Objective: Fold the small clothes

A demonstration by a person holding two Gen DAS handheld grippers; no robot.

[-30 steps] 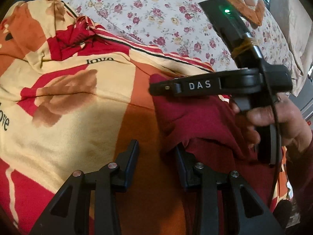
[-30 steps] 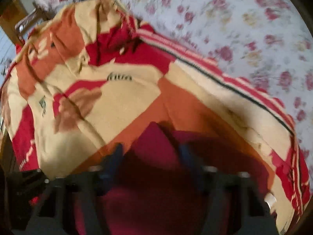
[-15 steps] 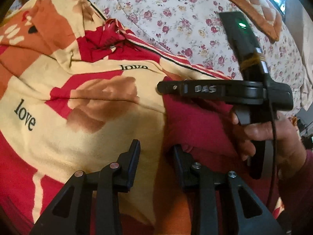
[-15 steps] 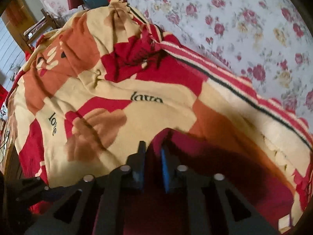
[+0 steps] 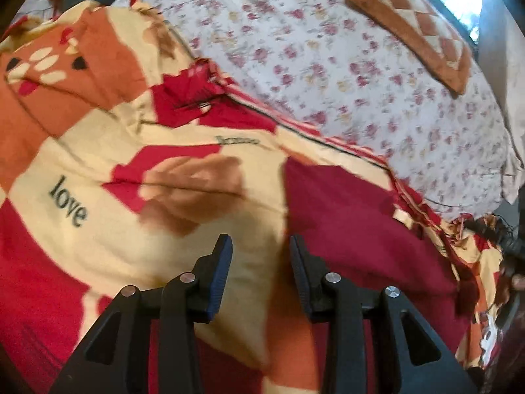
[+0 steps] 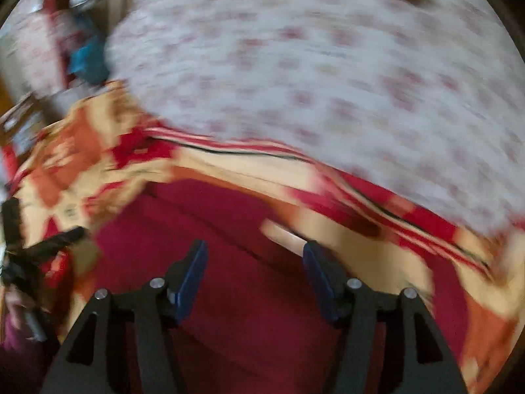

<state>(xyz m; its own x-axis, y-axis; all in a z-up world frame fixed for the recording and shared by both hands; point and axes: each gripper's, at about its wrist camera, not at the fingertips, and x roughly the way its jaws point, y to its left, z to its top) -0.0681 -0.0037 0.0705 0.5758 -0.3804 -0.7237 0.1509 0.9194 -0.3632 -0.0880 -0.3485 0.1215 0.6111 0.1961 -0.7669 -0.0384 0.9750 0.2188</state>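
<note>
A dark maroon garment (image 5: 344,223) lies flat on a cream, red and orange "love" blanket (image 5: 98,246). My left gripper (image 5: 261,256) hovers at the garment's left edge. Its jaws stand a little apart, with only blanket and the cloth's edge below the gap. In the blurred right wrist view, my right gripper (image 6: 254,262) hangs over the maroon garment (image 6: 229,229). Its jaws are opening wide and the pads press on nothing. The left gripper's black body (image 6: 62,236) shows at the left edge of that view.
A white floral bedsheet (image 5: 328,65) covers the bed beyond the blanket, with a brown diamond-pattern cushion (image 5: 410,23) at the far right. A blue bundle (image 6: 87,60) lies at the bed's far left. The blanket's striped border (image 6: 262,154) runs behind the garment.
The right gripper has let go of the maroon cloth, opened and swung out of the left wrist view. The garment now lies flat. The left gripper has drawn back slightly.
</note>
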